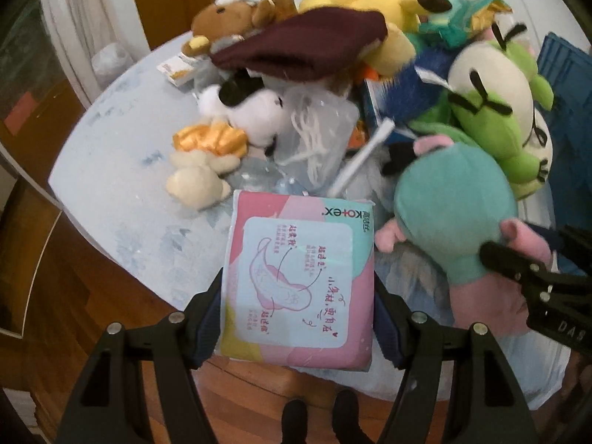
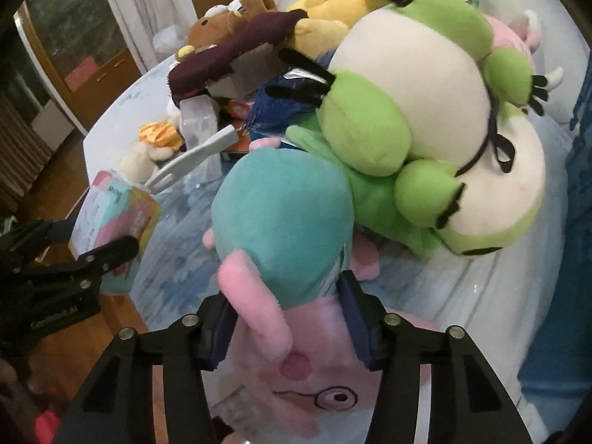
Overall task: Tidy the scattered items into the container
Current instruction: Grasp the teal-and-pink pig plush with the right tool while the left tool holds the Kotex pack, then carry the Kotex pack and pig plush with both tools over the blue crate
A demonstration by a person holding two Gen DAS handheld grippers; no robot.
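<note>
Pastel pink, mint and yellow wrapping covers the flat pad packet [image 1: 299, 281], pinched at its near end between the left tongs [image 1: 298, 318] at the near edge of the pale blue bench [image 1: 122, 185]. Just beside it, the right tongs [image 2: 290, 318] squeeze a soft pig plush [image 2: 285, 222] by the neck, its pink head with drawn glasses below a teal body. It leans against the green frog plush [image 2: 407, 85] in the toy heap.
</note>
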